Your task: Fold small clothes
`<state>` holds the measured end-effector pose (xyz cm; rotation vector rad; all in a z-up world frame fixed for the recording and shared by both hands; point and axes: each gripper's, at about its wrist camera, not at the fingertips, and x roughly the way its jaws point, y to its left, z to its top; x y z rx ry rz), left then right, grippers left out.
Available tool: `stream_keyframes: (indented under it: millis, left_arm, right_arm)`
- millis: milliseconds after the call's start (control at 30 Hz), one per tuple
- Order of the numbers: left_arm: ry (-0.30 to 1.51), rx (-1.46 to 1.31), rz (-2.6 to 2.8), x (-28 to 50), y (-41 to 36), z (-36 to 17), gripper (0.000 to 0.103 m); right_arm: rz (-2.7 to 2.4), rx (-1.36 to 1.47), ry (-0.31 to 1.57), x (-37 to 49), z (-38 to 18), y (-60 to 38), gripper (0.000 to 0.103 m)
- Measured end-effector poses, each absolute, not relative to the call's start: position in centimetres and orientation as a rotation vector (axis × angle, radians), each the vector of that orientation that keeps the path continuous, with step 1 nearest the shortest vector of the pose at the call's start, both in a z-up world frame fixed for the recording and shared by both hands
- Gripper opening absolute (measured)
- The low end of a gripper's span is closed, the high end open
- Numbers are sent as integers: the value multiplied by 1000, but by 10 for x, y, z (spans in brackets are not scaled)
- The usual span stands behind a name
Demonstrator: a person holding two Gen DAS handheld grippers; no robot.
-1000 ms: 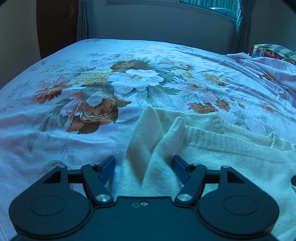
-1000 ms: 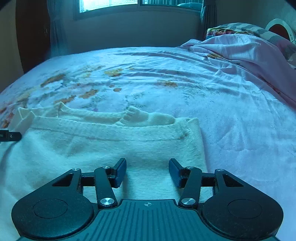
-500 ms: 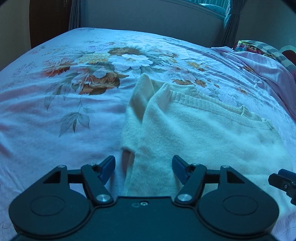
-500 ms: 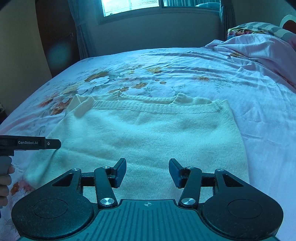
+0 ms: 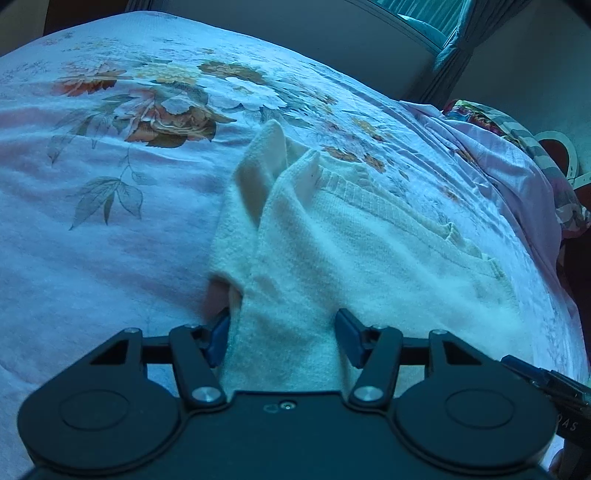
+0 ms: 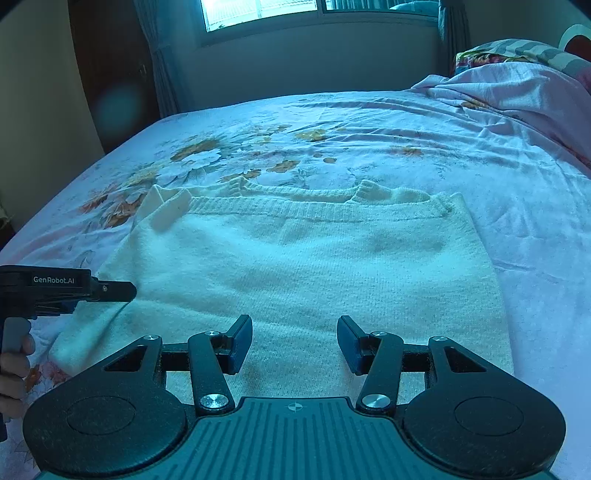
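Observation:
A cream knit sweater point(image 6: 314, 266) lies flat on the flowered bedspread point(image 6: 369, 125), folded once, with its ribbed hem point(image 6: 295, 208) on the far side. One sleeve point(image 5: 258, 173) sticks out along its left edge. My left gripper point(image 5: 282, 334) sits low at the sweater's near left corner. Its jaws are closing with that corner's cloth between them, and the pads do not clearly pinch it. From the right wrist view, the left gripper point(image 6: 110, 291) shows at the far left, held by a hand. My right gripper point(image 6: 293, 339) hovers open over the near middle of the sweater, holding nothing.
A crumpled pink sheet point(image 6: 517, 88) and a patterned pillow point(image 6: 491, 55) lie at the bed's far right. A window point(image 6: 295, 11) and curtains stand behind the bed. Bare bedspread stretches left of the sweater point(image 5: 92, 240). The right gripper's tip point(image 5: 535, 373) enters the left wrist view at bottom right.
Both grippers have drawn back toward the sweater's near edge, so more of it shows. The left gripper has tilted down and rolled, and its jaws have narrowed around the corner cloth.

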<state>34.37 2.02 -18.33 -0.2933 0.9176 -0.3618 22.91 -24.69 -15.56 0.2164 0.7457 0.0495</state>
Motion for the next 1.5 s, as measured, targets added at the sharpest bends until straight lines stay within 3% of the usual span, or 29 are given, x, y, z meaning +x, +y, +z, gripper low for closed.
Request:
stream_keyframes:
  millis: [200,467,533,833,933,1033,1233,1367,1400,1467,1500]
  left_arm:
    - [911,-359,-398,359,18,-189,49]
    - [896,-423,-387,367,18,-193,15]
    - [888,-432,-383,365,20,-190,12]
    - [825,-295,-386,355,2,-166,9]
    - [791,-238,-427,348,-16,-142,8]
    - [780,-190,-475,341,-44,-120,8]
    - [785,-121,-596,323,-133,-93,8]
    - [850,-46,-645,309,-211,-105,8]
    - [884,-19,-650,305,-229,-113,9]
    - [993,18,-677,300,-259,-128,21]
    - [1015,32,-689,297,-267,-131,22]
  right_arm:
    - [49,221,747,236,-161,-246,51]
    - [28,201,740,248,-164,-245,51]
    - [20,198,729,252,-161,-244,51]
    - [25,129,795,267,-179,-229,51]
    - [-11,158,729,256,-172,-233,51]
    - [18,59,759,255,-178,-225,51]
    - [29,323,672,211,-153,-283,51]
    - [66,403,699,182,-155,-321,51]
    - [78,408,710,177,-157,-327,51]
    - [95,417,730,168,-159,-338,51]
    - [116,433,732,161,-160,-344,51]
